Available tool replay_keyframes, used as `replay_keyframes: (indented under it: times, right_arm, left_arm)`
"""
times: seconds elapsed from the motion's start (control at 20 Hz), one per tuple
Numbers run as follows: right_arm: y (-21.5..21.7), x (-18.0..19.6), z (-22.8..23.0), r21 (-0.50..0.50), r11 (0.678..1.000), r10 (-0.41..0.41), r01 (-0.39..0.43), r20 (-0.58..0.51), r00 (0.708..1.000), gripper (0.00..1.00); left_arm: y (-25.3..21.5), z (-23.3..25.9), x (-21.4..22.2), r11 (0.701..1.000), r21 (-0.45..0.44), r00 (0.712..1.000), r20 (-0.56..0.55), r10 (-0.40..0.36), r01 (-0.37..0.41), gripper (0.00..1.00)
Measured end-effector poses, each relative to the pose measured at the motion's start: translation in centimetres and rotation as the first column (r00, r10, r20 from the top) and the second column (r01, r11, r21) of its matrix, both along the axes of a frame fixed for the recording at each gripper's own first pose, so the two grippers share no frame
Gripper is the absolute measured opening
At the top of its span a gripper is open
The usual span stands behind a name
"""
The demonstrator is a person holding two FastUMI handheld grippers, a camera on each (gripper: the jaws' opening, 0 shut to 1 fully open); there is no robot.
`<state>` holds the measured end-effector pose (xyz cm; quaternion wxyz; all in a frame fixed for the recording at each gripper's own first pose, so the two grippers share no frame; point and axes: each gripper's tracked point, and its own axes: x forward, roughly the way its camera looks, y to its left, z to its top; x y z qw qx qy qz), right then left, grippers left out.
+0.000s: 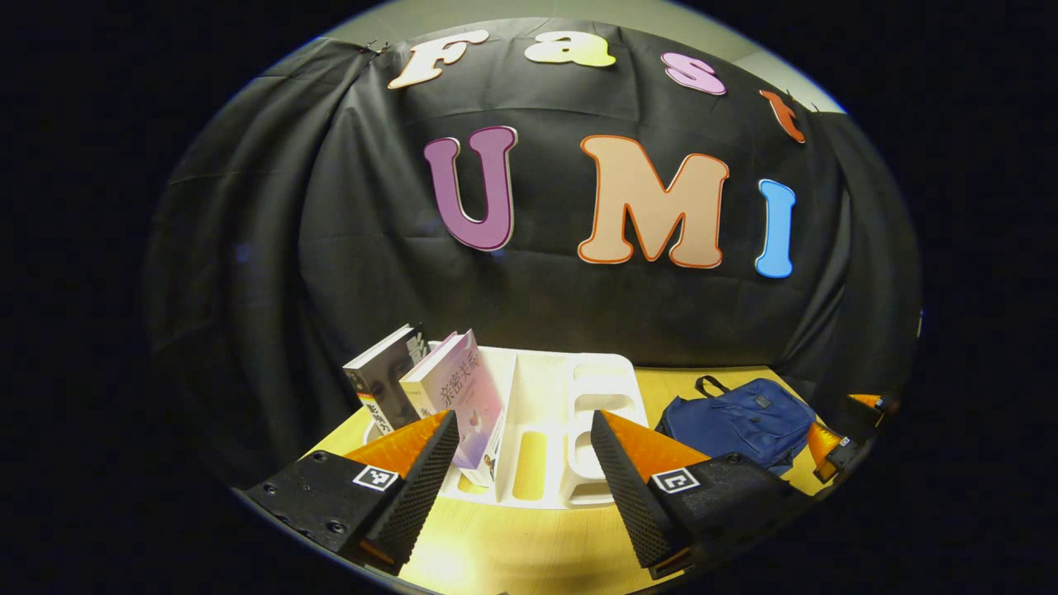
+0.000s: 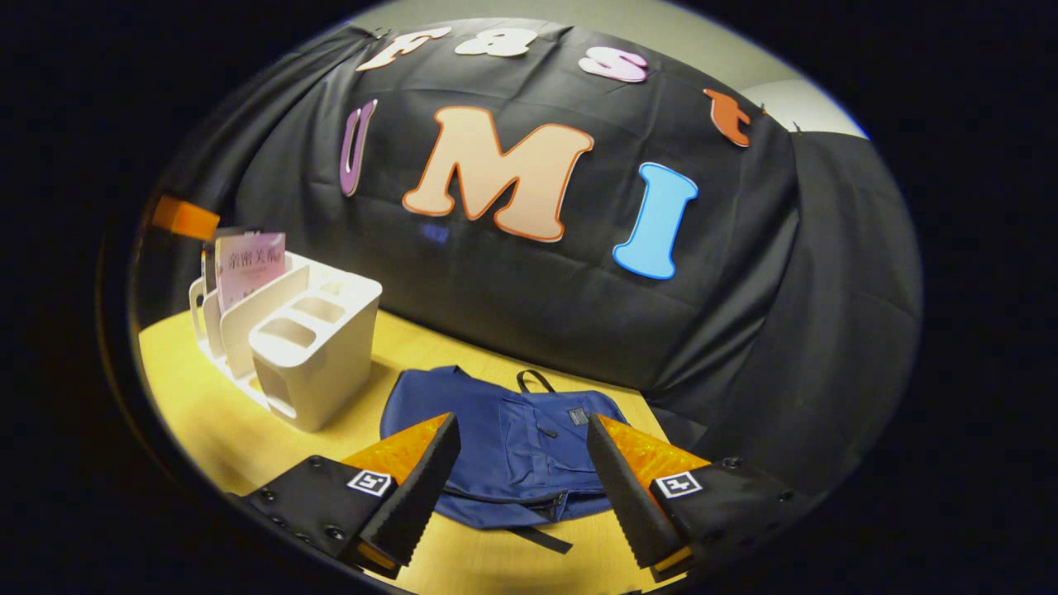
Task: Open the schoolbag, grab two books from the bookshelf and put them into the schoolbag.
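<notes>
A white bookshelf [image 1: 579,388] stands on the wooden table, straight ahead in the left gripper view. Two books lean in its left slots: a pink-and-white one [image 1: 459,388] and a dark one [image 1: 384,376] behind it. My left gripper [image 1: 522,446] is open just in front of the shelf, holding nothing. The blue schoolbag [image 2: 504,438] lies flat on the table, its zipper looking closed. My right gripper [image 2: 521,471] hovers open right over the bag's near edge. The bag [image 1: 740,421] and the right gripper [image 1: 843,434] also appear at the right of the left gripper view.
The bookshelf [image 2: 314,347] sits left of the bag in the right gripper view, with the pink book [image 2: 248,264] upright in it. Black cloth closes off the table's back and sides. Bare tabletop [image 2: 198,413] lies in front of the shelf.
</notes>
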<state>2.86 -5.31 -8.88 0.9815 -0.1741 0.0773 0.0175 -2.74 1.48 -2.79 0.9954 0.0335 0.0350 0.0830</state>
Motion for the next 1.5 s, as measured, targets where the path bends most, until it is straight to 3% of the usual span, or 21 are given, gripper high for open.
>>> replay_keyframes:
  times: [0.1,0.2,0.35,0.4,0.45,0.5,0.55,0.6,0.65,0.8,0.85,1.0,1.05,1.4,1.45,1.5]
  right_arm:
    - [-0.3,0.5,-1.5,-0.078,0.997,0.002,-0.003,-0.015,1.0,0.94]
    - [-0.6,0.9,-3.1,-0.15,0.989,0.005,-0.009,-0.026,1.0,1.0]
    - [-1.0,1.4,-5.7,-0.262,0.965,0.008,-0.021,-0.051,0.999,0.94]
    - [-1.2,1.5,-6.2,-0.3,0.954,0.007,-0.021,-0.049,0.999,1.0]
    - [-1.3,1.6,-7.0,-0.333,0.943,0.006,-0.023,-0.05,0.999,1.0]
    - [-1.4,1.5,-7.4,-0.357,0.934,0.009,-0.026,-0.048,0.999,0.93]
    - [-1.4,1.5,-7.9,-0.38,0.925,0.015,-0.032,-0.047,0.999,0.93]
    - [-1.4,1.4,-8.3,-0.406,0.913,0.02,-0.036,-0.044,0.999,1.0]
    - [-1.4,1.4,-8.7,-0.433,0.9,0.028,-0.043,-0.041,0.999,0.93]
    - [-0.9,1.8,-9.7,-0.543,0.837,0.059,-0.068,-0.033,0.998,0.93]
    - [-0.8,1.9,-9.9,-0.584,0.808,0.072,-0.075,-0.03,0.997,0.91]
    - [0.1,2.4,-10.9,-0.663,0.742,0.116,-0.101,-0.021,0.993,0.91]
    - [0.3,2.6,-11.1,-0.681,0.724,0.125,-0.106,-0.021,0.992,0.97]
    - [0.0,3.6,-13.0,-0.751,0.65,0.122,-0.116,-0.048,0.991,0.96]
    - [0.1,3.7,-13.2,-0.761,0.637,0.125,-0.122,-0.054,0.991,0.89]
    - [0.4,4.0,-13.6,-0.771,0.621,0.132,-0.138,-0.07,0.989,0.89]
  left_arm:
    - [0.8,-0.3,-0.3,1.0,0.004,1.0,-0.01,0.027,-0.027,0.95]
    - [1.3,-0.6,-0.4,0.999,0.005,0.999,-0.018,0.043,-0.042,0.95]
    - [2.1,-1.0,-0.5,0.998,0.009,0.997,-0.028,0.067,-0.067,0.92]
    - [2.2,-1.0,-0.4,0.997,0.008,0.997,-0.029,0.074,-0.074,0.95]
    - [2.4,-1.3,-0.4,0.997,0.004,0.996,-0.034,0.079,-0.079,0.92]
    - [2.4,-1.5,-0.4,0.997,0.001,0.996,-0.042,0.082,-0.082,0.92]
    - [2.5,-1.7,-0.4,0.996,0.002,0.995,-0.049,0.086,-0.086,0.92]
    - [2.6,-1.8,-0.4,0.996,0.007,0.994,-0.054,0.091,-0.091,0.95]
    - [2.7,-1.8,-0.4,0.995,0.012,0.994,-0.055,0.098,-0.097,0.95]
    - [2.3,-2.1,-0.1,0.995,-0.002,0.994,-0.061,0.095,-0.095,0.92]
    - [2.0,-2.3,0.0,0.996,-0.006,0.993,-0.068,0.092,-0.092,0.95]
    - [1.4,-2.4,0.1,0.996,-0.008,0.993,-0.077,0.086,-0.086,0.95]
    - [1.4,-2.5,0.2,0.996,-0.006,0.993,-0.08,0.087,-0.088,0.95]
    - [1.9,-2.9,-0.4,0.993,0.005,0.989,-0.096,0.115,-0.115,0.95]
    - [2.0,-3.0,-0.4,0.993,0.001,0.988,-0.097,0.119,-0.12,0.95]
    - [2.1,-2.9,-0.5,0.992,-0.001,0.987,-0.099,0.124,-0.125,0.95]
